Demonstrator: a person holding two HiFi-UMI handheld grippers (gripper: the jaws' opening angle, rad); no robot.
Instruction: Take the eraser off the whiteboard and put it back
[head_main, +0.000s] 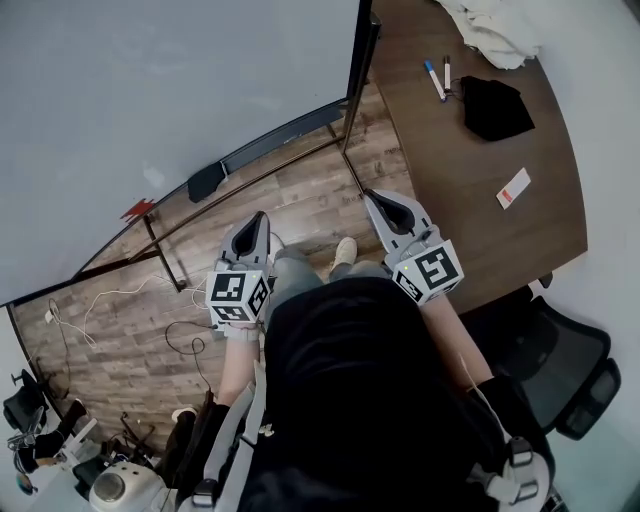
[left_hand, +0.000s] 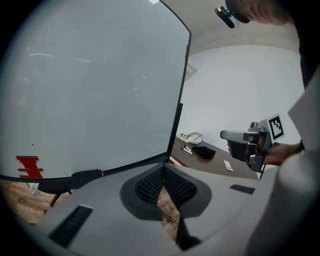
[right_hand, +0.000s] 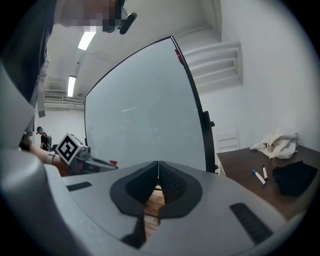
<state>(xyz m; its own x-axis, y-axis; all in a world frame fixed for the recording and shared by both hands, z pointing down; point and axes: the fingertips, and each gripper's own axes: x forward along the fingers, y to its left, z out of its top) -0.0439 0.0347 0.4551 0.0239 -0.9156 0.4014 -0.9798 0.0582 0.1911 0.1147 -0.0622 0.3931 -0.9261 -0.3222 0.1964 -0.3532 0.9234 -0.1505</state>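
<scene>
The whiteboard (head_main: 150, 90) stands on a wheeled frame and fills the upper left of the head view. A dark eraser (head_main: 206, 181) lies on the board's bottom ledge; the left gripper view shows this eraser (left_hand: 82, 177) to the left of the jaws. My left gripper (head_main: 258, 224) is shut with nothing in it, a short way from the ledge, and its pads (left_hand: 163, 172) meet. My right gripper (head_main: 378, 201) is also shut and holds nothing, near the board's right edge. Its closed tips (right_hand: 158, 167) point past the whiteboard (right_hand: 145, 110).
A brown table (head_main: 470, 170) at the right holds two markers (head_main: 438, 78), a black cloth (head_main: 495, 107), a white cloth (head_main: 495, 30) and a small white card (head_main: 513, 187). A red mark (head_main: 139, 208) sits low on the board. Cables (head_main: 110, 300) trail over the wood floor. An office chair (head_main: 560, 365) stands at the lower right.
</scene>
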